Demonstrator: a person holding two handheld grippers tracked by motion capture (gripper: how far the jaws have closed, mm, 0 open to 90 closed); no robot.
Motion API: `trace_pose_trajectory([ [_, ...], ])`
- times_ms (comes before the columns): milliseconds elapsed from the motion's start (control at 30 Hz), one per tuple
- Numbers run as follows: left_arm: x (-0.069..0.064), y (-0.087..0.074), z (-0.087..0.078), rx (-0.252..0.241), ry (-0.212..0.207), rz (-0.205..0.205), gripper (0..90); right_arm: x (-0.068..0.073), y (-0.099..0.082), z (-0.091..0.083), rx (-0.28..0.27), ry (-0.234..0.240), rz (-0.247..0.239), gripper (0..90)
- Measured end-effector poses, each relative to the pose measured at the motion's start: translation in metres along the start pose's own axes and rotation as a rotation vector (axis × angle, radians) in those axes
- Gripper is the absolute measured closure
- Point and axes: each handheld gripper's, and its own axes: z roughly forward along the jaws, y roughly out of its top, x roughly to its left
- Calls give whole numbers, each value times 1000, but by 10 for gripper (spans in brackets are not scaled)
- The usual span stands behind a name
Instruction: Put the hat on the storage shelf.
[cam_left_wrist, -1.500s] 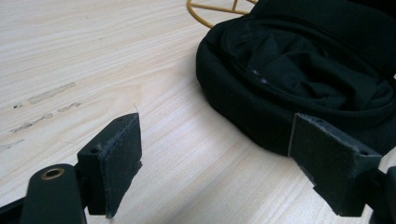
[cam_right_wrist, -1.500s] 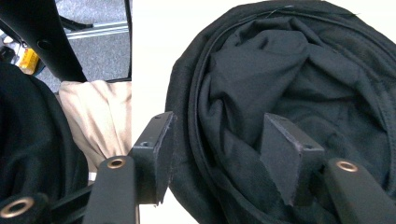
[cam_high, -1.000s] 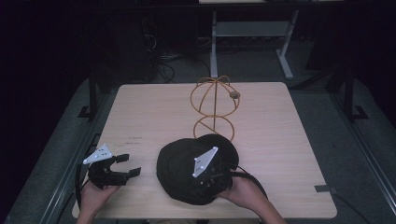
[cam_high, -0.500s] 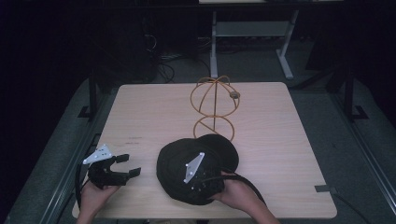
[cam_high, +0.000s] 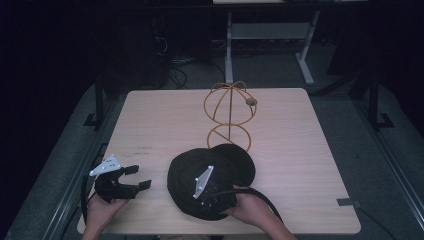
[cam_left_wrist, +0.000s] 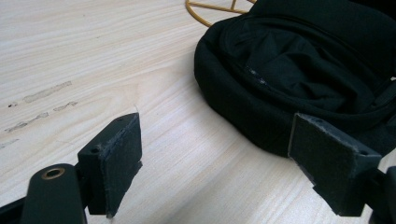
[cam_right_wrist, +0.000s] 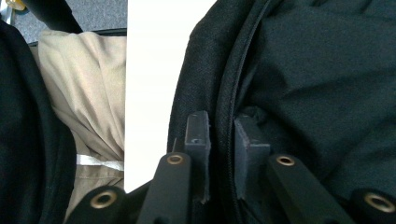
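One black cap (cam_high: 210, 175) lies upside down on the near middle of the table (cam_high: 300, 150), just in front of one gold wire stand (cam_high: 227, 112). My right gripper (cam_right_wrist: 220, 149) has just been closing and now pinches the cap's rim seam. My left gripper (cam_left_wrist: 215, 163) rests beside the cap, jaws wide apart, holding nothing.

Right claw (cam_right_wrist: 219, 158) jaws closed onto black cap (cam_high: 200, 170) rim, hand shifted left.

Black cap (cam_high: 210, 182); orange-yellow wire stand (cam_high: 229, 112); pale wood-grain table (cam_high: 165, 120).
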Motion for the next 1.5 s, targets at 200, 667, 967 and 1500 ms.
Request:
trace_pose_trajectory([
  [200, -1, 0, 0, 2, -2, 1, 167, 1, 0, -4, -29, -8, 1, 804],
  [667, -10, 7, -1, -63, -80, -20, 167, -3, 6, -44, -185, -8, 42, 807],
  [967, -29, 20, 4, -93, -120, 39, 166, -11, 10, -75, -271, -19, 79, 807],
  [1500, -52, 39, 9, -145, -177, 119, 158, -17, 23, -110, -385, -11, 111, 811],
])
